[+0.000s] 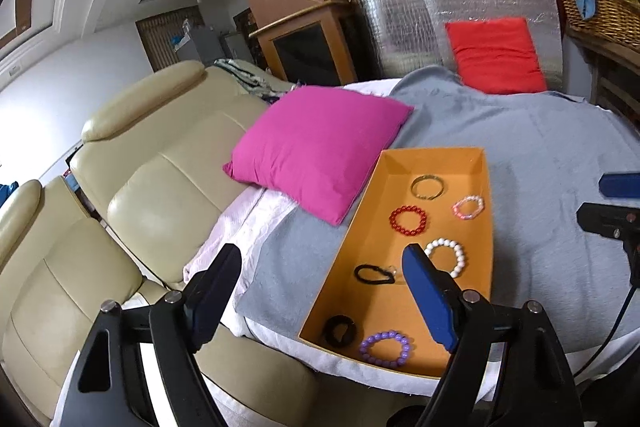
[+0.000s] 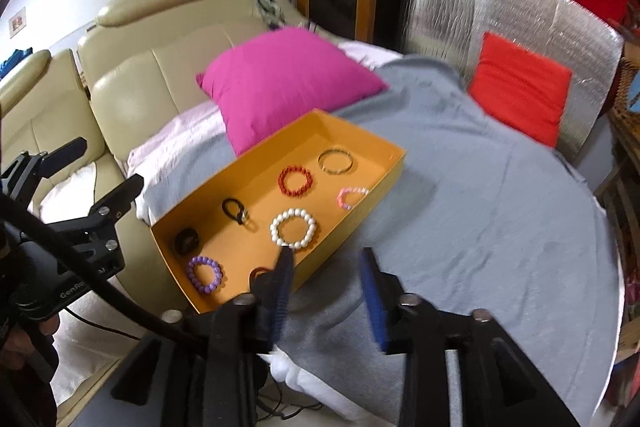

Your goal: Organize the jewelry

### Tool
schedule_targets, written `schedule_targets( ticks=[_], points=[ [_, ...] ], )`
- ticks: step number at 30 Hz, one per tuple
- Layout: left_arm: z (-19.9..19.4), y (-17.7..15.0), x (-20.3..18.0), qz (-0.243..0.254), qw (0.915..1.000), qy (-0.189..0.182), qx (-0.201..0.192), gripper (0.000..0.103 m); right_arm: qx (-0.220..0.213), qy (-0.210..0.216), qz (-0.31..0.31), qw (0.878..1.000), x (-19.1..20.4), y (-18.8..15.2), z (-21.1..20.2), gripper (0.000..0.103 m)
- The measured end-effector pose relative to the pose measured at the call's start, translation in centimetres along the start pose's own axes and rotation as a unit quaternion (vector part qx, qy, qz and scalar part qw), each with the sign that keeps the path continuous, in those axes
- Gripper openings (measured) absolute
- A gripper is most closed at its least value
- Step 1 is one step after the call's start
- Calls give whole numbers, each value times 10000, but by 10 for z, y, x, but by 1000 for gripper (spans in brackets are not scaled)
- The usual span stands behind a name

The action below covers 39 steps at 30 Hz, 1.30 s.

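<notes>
With both the left claw [image 1: 320, 265] and right claw [image 2: 326, 259] held spread and empty, the orange tray [image 2: 390, 173] risks being nudged off the soft blanket [image 2: 480, 207], scattering the white bead bracelet [image 2: 293, 228].

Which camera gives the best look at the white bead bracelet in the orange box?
The right wrist view: the white bead bracelet shows as a full ring, unobstructed, just beyond the right gripper. In the left wrist view the bracelet is smaller, and the left gripper's blue finger overlaps its near-left edge.
</notes>
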<state>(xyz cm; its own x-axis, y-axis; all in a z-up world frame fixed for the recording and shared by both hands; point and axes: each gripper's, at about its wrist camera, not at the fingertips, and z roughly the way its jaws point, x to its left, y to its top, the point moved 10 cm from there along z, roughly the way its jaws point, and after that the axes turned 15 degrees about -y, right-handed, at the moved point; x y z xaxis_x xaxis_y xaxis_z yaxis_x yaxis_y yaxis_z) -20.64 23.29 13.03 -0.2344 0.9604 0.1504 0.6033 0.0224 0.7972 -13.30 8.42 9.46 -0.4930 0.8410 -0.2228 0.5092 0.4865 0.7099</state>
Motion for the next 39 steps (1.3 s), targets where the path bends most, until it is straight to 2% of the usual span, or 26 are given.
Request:
schedule_targets(
  ticks=[1,7,16,27,39],
  points=[
    [-4,2,-3,9,10000,-22,-18,83,-116,-34,25,9999,-3,2,-6,57],
    [-26,13,-12,-96,9997,-169,-132,83,-620,-131,91,9979,-11,10,-40,58],
    [-58,24,-3,-234,9993,-34,-306,83,-1171,-276,339,9922,-19,12,-81,63],
    [-89,34,19,-486,9971,35,-579,83,-1298,-92,658,9893,-7,12,-98,63],
    [-100,36,25,-586,9954,130,-744,88,-1412,12,742,9872,-7,20,-107,63]
  ],
)
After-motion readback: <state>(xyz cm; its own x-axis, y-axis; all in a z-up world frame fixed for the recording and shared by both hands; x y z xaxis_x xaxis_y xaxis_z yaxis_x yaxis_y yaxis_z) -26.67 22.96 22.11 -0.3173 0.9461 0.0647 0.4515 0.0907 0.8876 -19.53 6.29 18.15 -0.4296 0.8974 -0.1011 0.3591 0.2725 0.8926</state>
